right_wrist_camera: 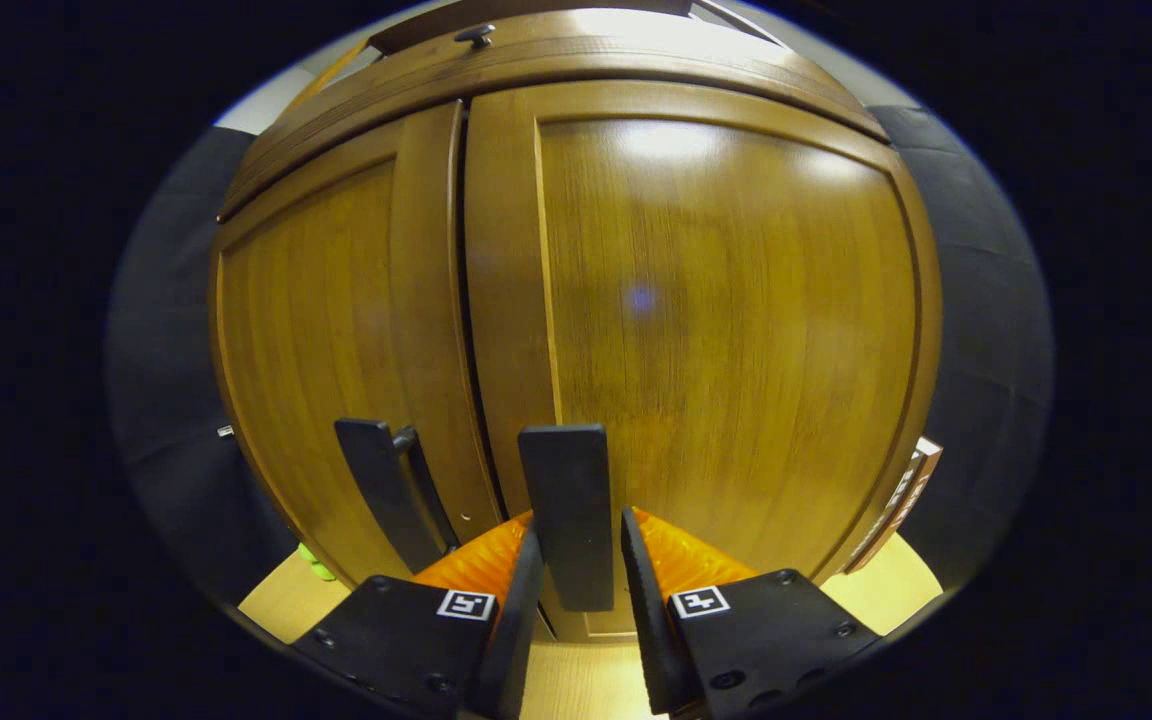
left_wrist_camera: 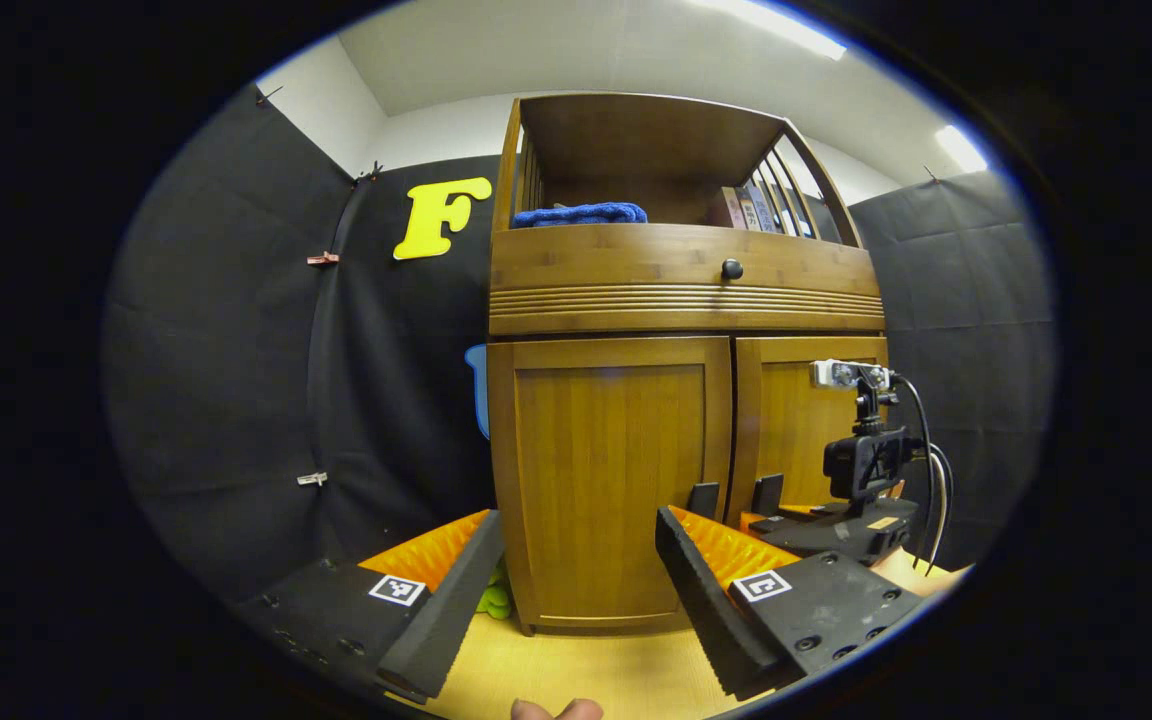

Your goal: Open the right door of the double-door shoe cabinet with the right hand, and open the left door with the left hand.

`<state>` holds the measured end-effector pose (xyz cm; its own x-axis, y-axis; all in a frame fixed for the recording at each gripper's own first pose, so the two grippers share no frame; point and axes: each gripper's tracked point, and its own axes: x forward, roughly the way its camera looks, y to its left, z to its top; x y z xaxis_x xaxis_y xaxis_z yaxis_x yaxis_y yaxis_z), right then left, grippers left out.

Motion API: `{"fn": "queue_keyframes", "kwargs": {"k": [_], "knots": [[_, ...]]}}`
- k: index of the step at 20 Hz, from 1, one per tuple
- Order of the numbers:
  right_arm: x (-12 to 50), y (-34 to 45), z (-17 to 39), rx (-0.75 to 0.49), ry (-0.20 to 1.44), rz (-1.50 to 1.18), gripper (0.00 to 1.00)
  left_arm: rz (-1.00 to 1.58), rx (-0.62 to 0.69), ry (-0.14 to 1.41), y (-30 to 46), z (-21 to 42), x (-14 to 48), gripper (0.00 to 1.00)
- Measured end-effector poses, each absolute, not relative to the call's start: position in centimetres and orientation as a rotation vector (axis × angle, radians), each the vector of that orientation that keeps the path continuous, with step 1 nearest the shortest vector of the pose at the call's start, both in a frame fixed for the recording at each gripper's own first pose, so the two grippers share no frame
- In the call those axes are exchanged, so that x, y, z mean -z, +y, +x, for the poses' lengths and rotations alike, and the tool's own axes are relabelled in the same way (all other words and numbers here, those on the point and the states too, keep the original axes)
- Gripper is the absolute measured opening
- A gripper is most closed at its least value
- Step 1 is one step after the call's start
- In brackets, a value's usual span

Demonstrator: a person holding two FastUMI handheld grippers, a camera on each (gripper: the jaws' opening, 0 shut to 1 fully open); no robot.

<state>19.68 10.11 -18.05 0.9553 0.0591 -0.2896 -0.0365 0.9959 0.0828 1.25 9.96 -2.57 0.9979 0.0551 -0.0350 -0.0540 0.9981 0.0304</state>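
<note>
While both doors sit flush in the frame, nothing of the task counts as done yet — my reading of the stage runs as follows.

Cabinet: the shoe cabinet (left_wrist_camera: 686, 300) stands on the wooden floor (left_wrist_camera: 576, 670) against the booth wall, straight ahead of me.
Right door: the right door (right_wrist_camera: 726, 330) is closed; in the right gripper view my right gripper (right_wrist_camera: 581, 585) has its fingers drawn in on either side of the right door handle (right_wrist_camera: 566, 515), a dark upright bar near the door's lower inner edge. They look close to the bar, but I cannot tell whether both press on it.
Left door: the left door (left_wrist_camera: 606, 470) is closed, its left door handle (right_wrist_camera: 386, 495) untouched.
Left tongs: my left gripper (left_wrist_camera: 576, 590) hangs back from the cabinet, fingers wide apart, holding nothing.
Left to do: I judge the right door pull comes first, then the reach for the left handle — both openings remain.
Counts: two doors, two bar handles, one round knob (left_wrist_camera: 732, 269) on the band above the doors, two grippers.
Top shelf: one folded blue cloth (left_wrist_camera: 581, 214) and a few upright books (left_wrist_camera: 751, 208) — too small to count surely.
</note>
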Motion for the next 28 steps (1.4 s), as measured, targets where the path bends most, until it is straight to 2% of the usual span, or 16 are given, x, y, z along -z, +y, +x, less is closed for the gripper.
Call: {"fn": "queue_keyframes", "kwargs": {"k": [4, 10, 13, 28], "knots": [[17.9, 9.9, 19.6, -0.07, 0.265, 0.008, 0.25, 0.02, -0.056, 0.034, 9.5, 0.8, 2.2, 0.96], [17.5, 8.8, 15.0, -0.144, 0.248, 0.054, 0.25, 0.025, -0.057, 0.023, 8.0, 0.4, 1.7, 0.98], [17.1, 7.6, 11.6, -0.166, 0.246, 0.079, 0.25, 0.022, -0.057, 0.02, 6.7, 0.3, 1.5, 0.96], [15.8, -1.6, 1.7, -0.194, 0.27, 0.135, 0.25, 0.015, -0.062, 0.064, -0.7, 0.7, 2.8, 0.98]]}}
